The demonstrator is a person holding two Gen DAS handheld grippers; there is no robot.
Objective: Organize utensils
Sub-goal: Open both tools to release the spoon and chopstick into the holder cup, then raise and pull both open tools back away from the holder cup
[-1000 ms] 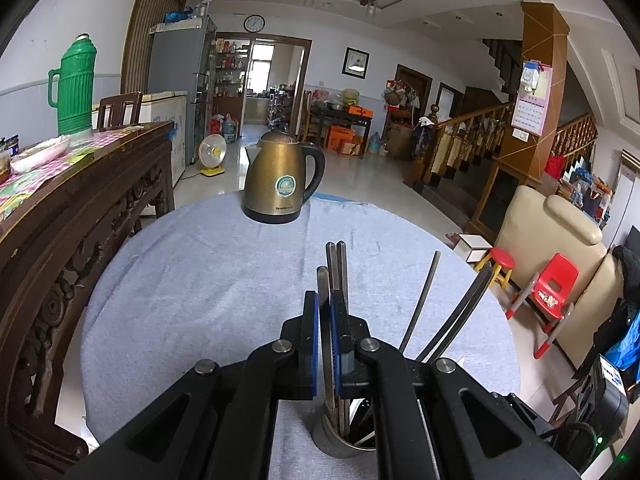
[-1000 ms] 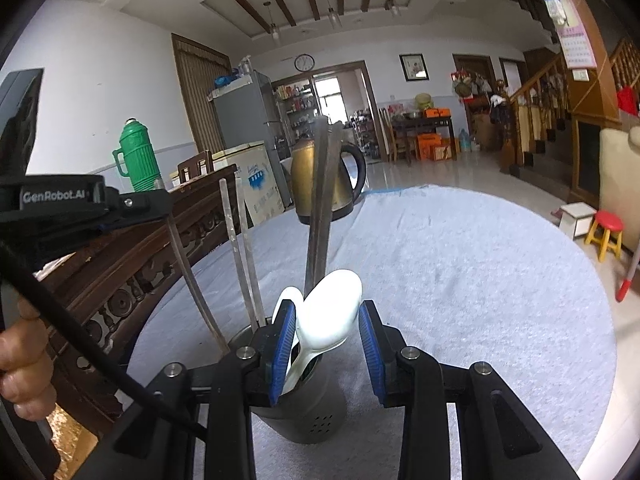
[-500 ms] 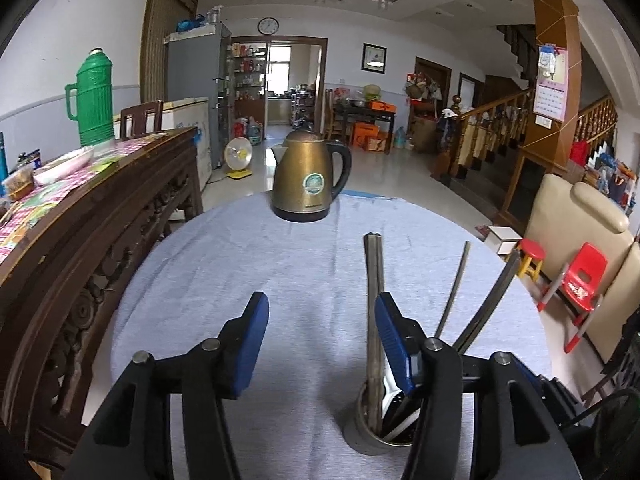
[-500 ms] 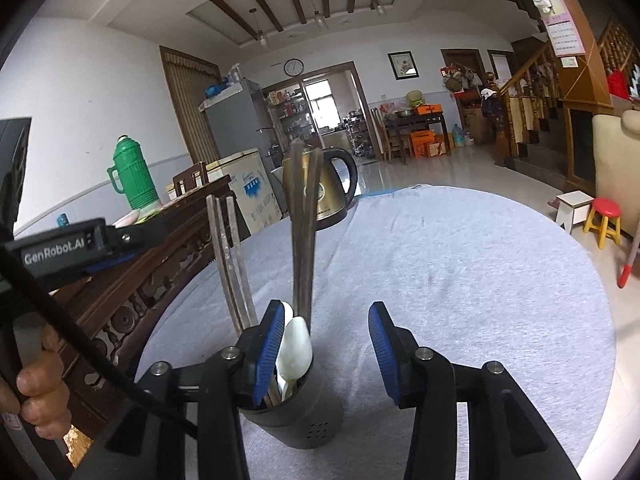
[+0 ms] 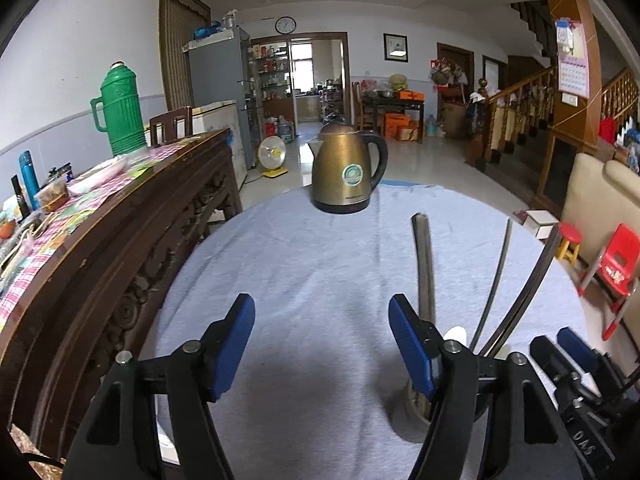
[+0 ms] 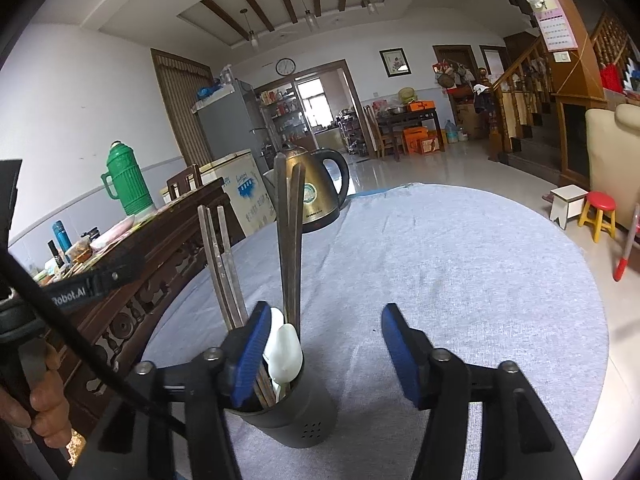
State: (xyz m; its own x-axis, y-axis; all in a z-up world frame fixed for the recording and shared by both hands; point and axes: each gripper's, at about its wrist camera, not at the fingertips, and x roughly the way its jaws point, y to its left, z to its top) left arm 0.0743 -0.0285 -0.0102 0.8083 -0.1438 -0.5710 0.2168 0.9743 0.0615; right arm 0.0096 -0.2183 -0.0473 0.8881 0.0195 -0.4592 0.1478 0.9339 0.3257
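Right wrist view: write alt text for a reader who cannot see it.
The right gripper hangs over a grey-clothed table, its jaws opening with nothing between them. Just left of it a dark holder stands upright with chopsticks and a white spoon in it. A brass kettle stands behind.

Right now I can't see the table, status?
Left tool and right tool opening, both empty. Chopsticks and white spoon in dark grey holder. Brass kettle far, nothing blocking.
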